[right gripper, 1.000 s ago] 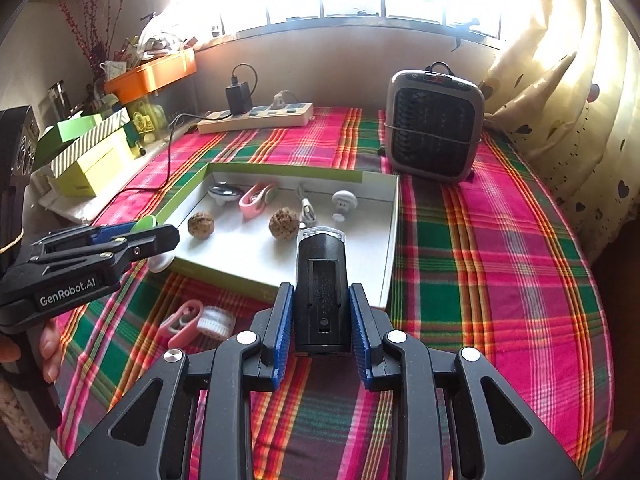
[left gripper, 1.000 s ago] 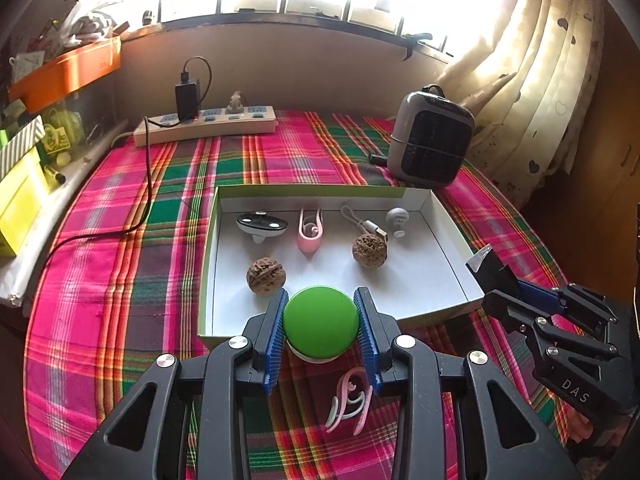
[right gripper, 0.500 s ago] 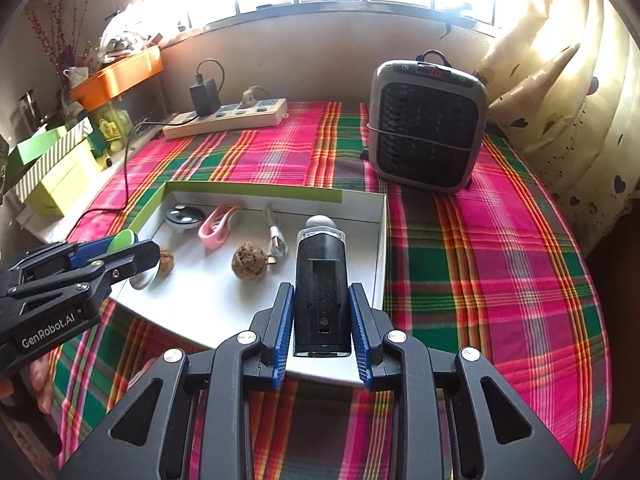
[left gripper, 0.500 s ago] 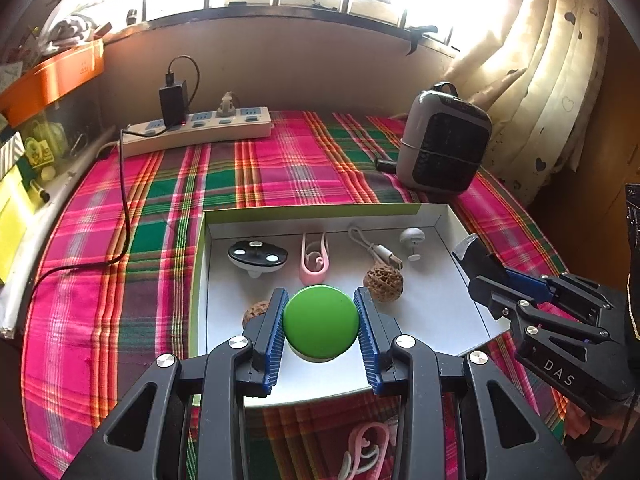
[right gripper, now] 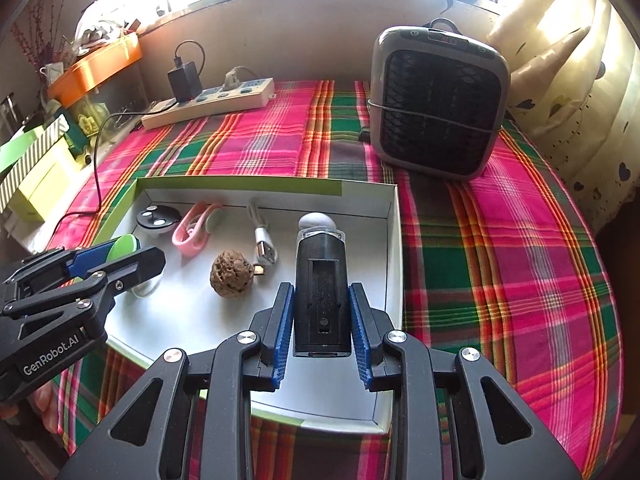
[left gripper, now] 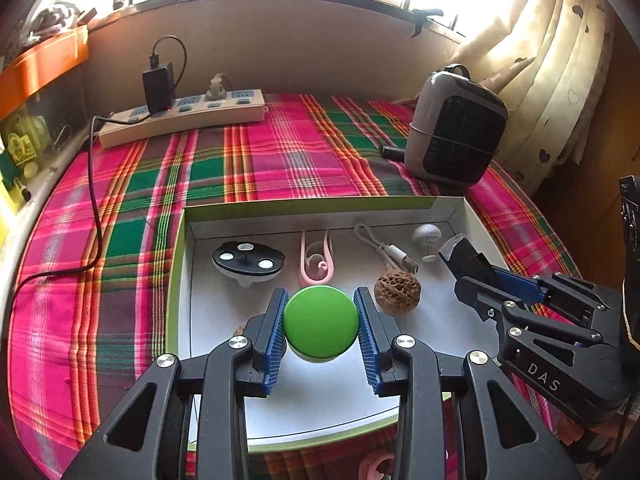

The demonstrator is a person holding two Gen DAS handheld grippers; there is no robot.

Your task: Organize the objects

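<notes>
My left gripper point(left gripper: 320, 322) is shut on a round green-topped object point(left gripper: 320, 320), held over the near part of a shallow white box with green rim point(left gripper: 176, 264). My right gripper point(right gripper: 320, 312) is shut on a black oblong device with a clear cap point(right gripper: 320, 288), over the box's right side point(right gripper: 394, 240). Inside the box lie a walnut point(left gripper: 397, 293), a pink clip point(left gripper: 316, 258), a black disc with white dots point(left gripper: 248, 258), a white USB cable point(left gripper: 390, 250) and a small white knob point(left gripper: 427, 236). The right gripper point(left gripper: 480, 276) also shows in the left wrist view.
A plaid cloth point(left gripper: 280, 160) covers the table. At the back lies a power strip with a black charger point(left gripper: 180, 116); a grey heater point(right gripper: 438, 104) stands at the back right. A pink clip point(left gripper: 376, 466) lies on the cloth before the box. Boxes and an orange tray point(right gripper: 96, 64) sit left.
Both grippers have moved forward and slightly down over the box with their objects still held. One walnut is now nearly hidden behind the left gripper's fingers.
</notes>
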